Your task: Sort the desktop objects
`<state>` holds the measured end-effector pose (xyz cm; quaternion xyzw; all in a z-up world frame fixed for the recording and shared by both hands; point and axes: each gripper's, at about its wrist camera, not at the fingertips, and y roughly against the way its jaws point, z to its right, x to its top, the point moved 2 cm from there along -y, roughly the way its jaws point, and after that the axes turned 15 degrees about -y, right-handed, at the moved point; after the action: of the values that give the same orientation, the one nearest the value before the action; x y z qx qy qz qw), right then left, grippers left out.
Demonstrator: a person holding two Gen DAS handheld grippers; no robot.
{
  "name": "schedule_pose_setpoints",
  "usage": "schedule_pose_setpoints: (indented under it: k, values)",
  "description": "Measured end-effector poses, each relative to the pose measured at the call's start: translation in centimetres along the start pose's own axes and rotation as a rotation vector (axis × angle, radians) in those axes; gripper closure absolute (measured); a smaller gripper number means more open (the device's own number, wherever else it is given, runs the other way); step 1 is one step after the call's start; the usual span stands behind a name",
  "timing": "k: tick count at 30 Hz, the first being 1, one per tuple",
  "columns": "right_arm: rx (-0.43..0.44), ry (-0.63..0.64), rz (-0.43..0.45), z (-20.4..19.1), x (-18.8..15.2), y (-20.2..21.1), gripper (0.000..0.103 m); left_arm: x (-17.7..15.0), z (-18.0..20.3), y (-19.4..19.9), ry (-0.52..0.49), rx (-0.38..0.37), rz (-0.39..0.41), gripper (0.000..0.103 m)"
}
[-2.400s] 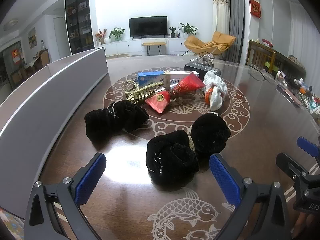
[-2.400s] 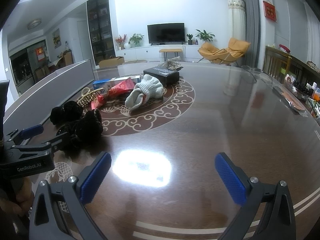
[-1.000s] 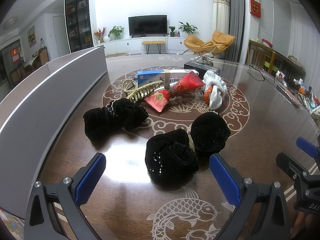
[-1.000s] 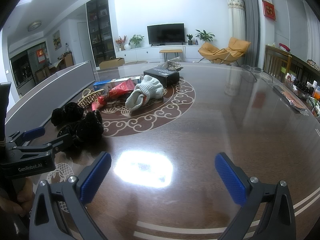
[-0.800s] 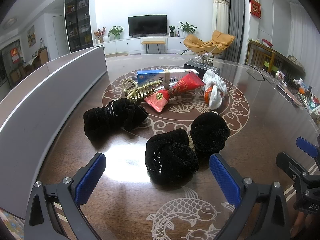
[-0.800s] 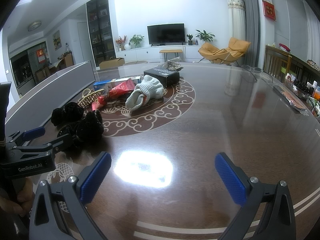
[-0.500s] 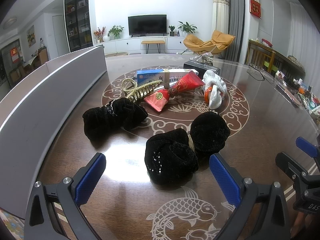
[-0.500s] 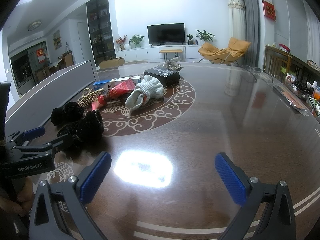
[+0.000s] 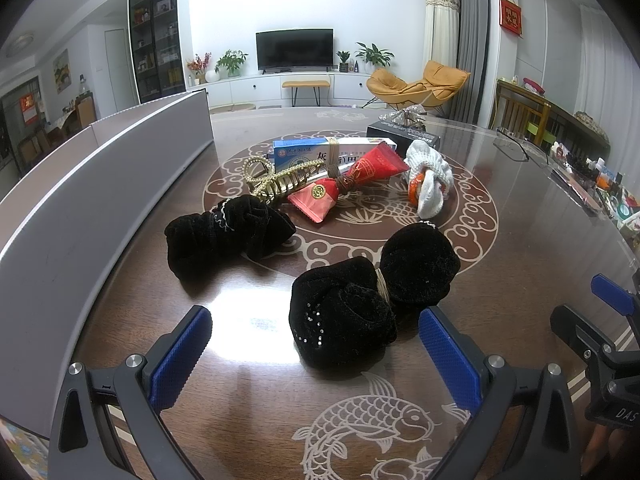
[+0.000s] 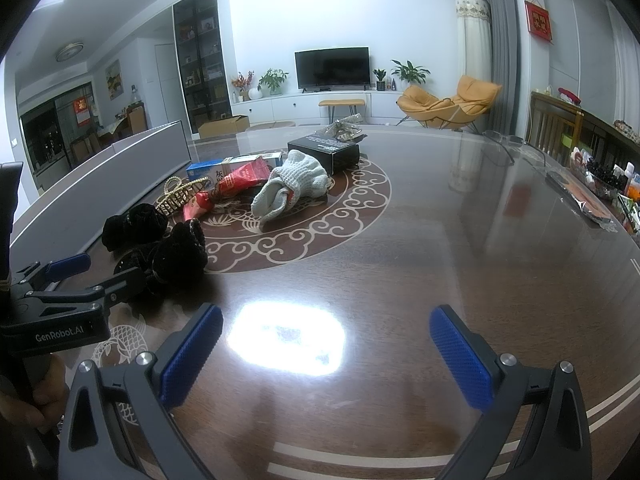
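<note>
A black velvet bow lies on the table just ahead of my open left gripper, partly between its fingers. A second black velvet piece lies to its left. Behind them lie a gold hair claw, a red tube, a blue and white box, a white glove and a black box. My right gripper is open and empty over bare table. The same pile shows at its left, with the glove and the bow.
A long grey panel runs along the table's left side. Glasses and small clutter sit at the right edge. The table top is glossy dark wood with a round inlaid pattern.
Almost nothing has changed. My left gripper has crept a touch closer to the black bow. My right gripper has stayed still.
</note>
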<state>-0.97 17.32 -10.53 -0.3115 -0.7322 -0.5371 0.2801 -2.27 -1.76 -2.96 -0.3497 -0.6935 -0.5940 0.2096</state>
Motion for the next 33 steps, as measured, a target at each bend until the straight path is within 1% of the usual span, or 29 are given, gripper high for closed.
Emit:
schedule_pose_setpoints:
  k: [33]
  values:
    - [0.002,0.0,0.0,-0.01,-0.02,-0.03,0.0,-0.09,0.23,-0.05,0.007,0.002,-0.003,0.0]
